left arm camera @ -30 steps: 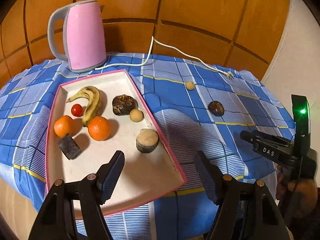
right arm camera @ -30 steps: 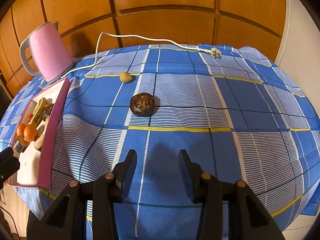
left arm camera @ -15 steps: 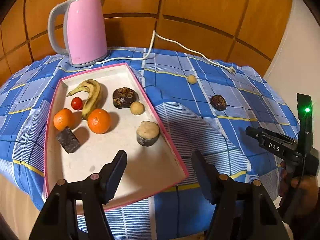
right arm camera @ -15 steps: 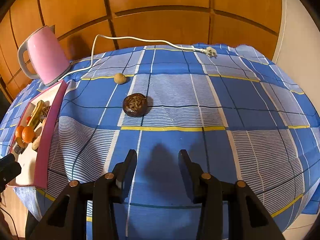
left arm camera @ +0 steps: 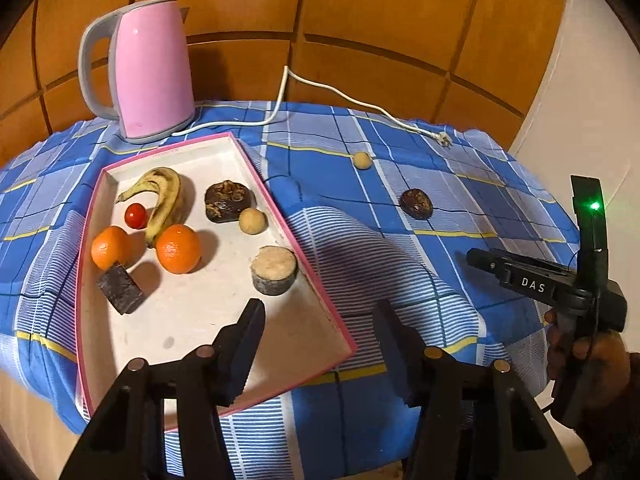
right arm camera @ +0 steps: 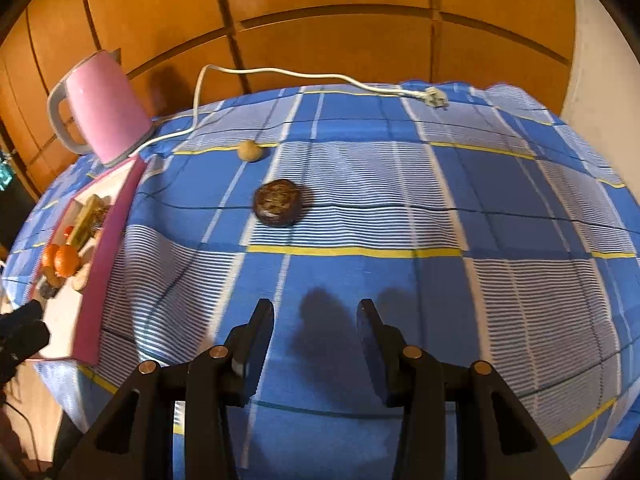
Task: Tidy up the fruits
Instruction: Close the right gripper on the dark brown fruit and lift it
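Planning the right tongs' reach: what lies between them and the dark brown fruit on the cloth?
Nothing: in the right wrist view only bare checked tablecloth separates the open right tongs from the dark brown fruit.

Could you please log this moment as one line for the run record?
left gripper: open, empty, jaws just closing, over tray | right gripper: open, empty | loose on cloth: dark fruit, tan ball
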